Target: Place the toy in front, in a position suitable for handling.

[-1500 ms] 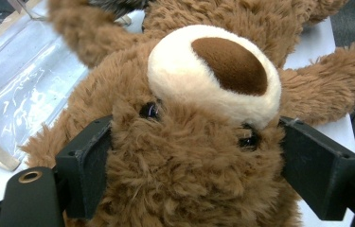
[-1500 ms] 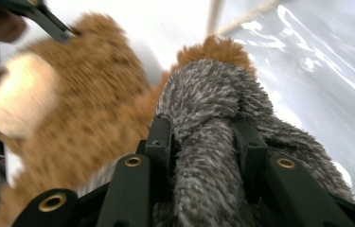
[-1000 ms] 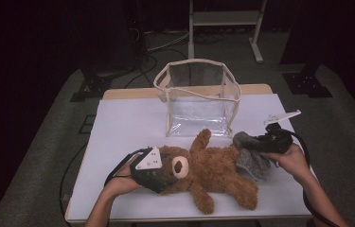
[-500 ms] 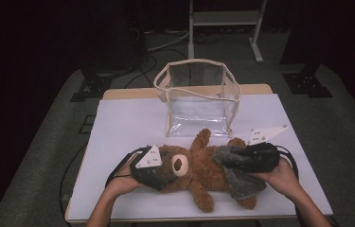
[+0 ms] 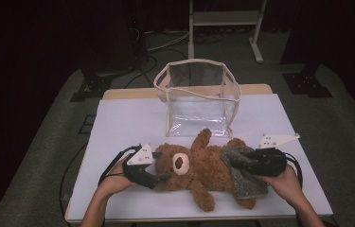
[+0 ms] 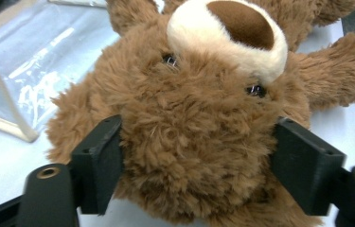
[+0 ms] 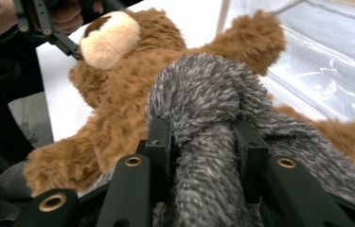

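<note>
High view: hands (image 5: 113, 182) flanking teddy (image 5: 203, 170)

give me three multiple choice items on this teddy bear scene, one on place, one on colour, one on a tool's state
1. Where does the clear bag stand?
A. behind the teddy bear, farther from the person
B. on top of the bear
C. under the table

2. What colour is the fuzzy cloth over the bear's lower body?
A. red
B. grey
C. yellow

3. What is the right tool doing?
A. hanging open above the bag
B. lying alone on the table
C. clamped on the fuzzy cloth

Answers: 1 A, the high view shows the bag upright beyond the bear. 2 B, the cloth looks grey in both the high and right gripper views. 3 C, its jaws press the cloth from both sides.
</note>
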Demonstrator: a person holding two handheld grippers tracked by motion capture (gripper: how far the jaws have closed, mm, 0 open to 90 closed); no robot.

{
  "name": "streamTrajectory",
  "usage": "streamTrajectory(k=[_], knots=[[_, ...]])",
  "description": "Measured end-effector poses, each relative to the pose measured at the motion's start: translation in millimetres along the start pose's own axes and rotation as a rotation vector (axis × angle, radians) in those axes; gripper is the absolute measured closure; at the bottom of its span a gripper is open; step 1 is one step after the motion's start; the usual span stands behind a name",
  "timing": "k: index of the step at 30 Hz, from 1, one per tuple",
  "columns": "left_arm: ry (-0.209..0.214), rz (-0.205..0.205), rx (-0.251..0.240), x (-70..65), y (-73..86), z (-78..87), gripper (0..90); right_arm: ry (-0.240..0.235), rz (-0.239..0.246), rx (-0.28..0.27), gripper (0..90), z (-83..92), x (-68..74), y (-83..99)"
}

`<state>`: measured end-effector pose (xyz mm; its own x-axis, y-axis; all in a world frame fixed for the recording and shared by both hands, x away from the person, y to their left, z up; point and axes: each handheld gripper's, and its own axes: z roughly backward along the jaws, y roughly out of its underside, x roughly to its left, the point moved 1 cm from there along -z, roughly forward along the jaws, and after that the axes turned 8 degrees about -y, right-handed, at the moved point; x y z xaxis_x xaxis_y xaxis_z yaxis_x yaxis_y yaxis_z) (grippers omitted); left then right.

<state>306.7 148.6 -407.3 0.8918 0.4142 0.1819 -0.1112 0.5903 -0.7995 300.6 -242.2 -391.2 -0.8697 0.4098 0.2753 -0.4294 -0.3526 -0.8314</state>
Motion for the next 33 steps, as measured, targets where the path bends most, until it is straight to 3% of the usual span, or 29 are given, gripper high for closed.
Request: streamTrajectory(k=[2, 4, 7, 9, 14, 17, 22, 30, 33], knots=[[0.009, 0.000, 0.007, -2.4, 0.3, -2.8, 28.4, 0.004, -0.002, 0.002, 63.2, 1.3, -0.1, 2.8], [0.008, -0.003, 0.011, -6.3, -0.1, -6.7, 28.9, 0.047, 0.009, 0.020, 63.8, 6.1, 3.6, 9.9], [0.008, -0.004, 0.009, -7.2, 0.2, -7.3, 29.6, 0.063, -0.002, 0.022, 64.7, 11.1, 8.2, 15.2], [0.008, 0.004, 0.006, -8.4, 0.5, -8.8, 29.8, 0.040, -0.008, -0.002, 64.7, 14.8, 15.9, 16.0], [0.004, 0.015, 0.006, -9.6, 0.2, -10.1, 29.8, 0.007, 0.054, -0.002, 64.7, 12.0, 36.7, 8.0], [-0.001, 0.015, 0.004, -11.2, 0.0, -10.5, 29.8, -0.013, 0.100, 0.022, 64.7, 1.2, 51.9, 1.8], [-0.002, 0.017, 0.007, -13.5, -0.9, -10.9, 29.9, 0.022, 0.133, 0.057, 65.0, -10.2, 48.0, 5.5], [0.021, 0.020, 0.007, -24.9, -18.0, -27.7, 29.8, 0.090, 0.092, 0.022, 65.0, 6.1, 29.9, -1.3], [0.030, 0.002, 0.004, -30.5, -26.7, -36.9, 29.7, 0.076, 0.104, 0.012, 64.9, 3.9, 32.0, -10.6]])
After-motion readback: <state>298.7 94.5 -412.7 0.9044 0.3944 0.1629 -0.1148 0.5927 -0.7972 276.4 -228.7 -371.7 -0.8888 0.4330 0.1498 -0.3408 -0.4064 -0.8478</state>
